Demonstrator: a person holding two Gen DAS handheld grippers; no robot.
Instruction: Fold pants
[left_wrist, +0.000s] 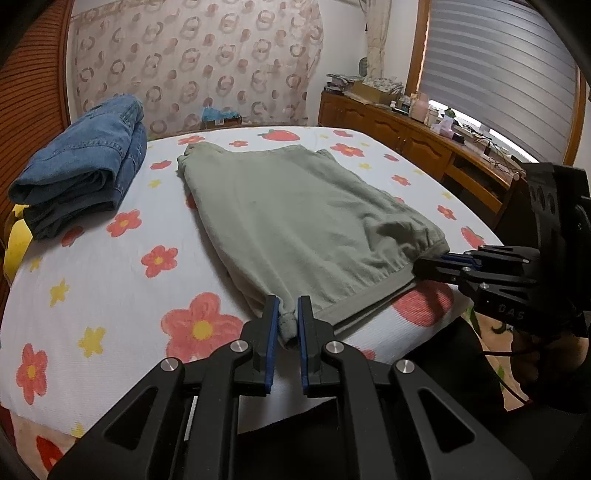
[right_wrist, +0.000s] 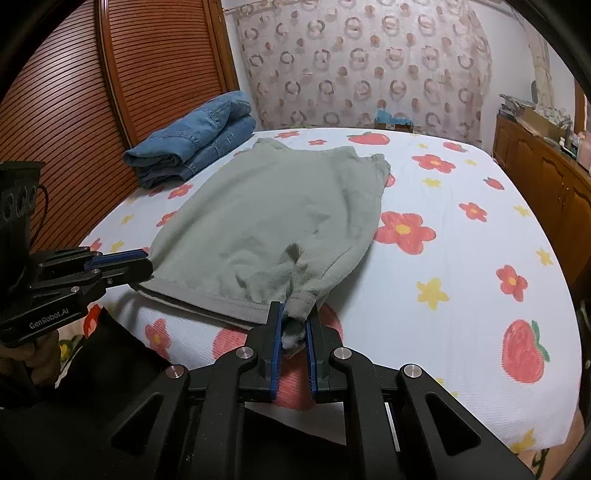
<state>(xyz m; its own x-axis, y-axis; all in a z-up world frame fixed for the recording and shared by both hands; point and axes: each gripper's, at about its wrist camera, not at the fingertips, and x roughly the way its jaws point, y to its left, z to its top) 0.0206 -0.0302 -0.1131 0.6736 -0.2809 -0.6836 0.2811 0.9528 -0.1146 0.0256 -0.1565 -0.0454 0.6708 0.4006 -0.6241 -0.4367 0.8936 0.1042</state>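
Sage-green pants lie folded on the flowered bed sheet, hem edge toward me; they also show in the right wrist view. My left gripper is shut on the near left corner of the green pants, cloth pinched between its blue pads. My right gripper is shut on the near right corner, with a bunch of cloth between its pads. Each gripper shows in the other's view: the right one and the left one, both at the pants' edge.
Folded blue jeans are stacked at the far left of the bed, also seen in the right wrist view. A slatted wooden door stands left, a wooden cabinet with clutter right, and a patterned curtain behind.
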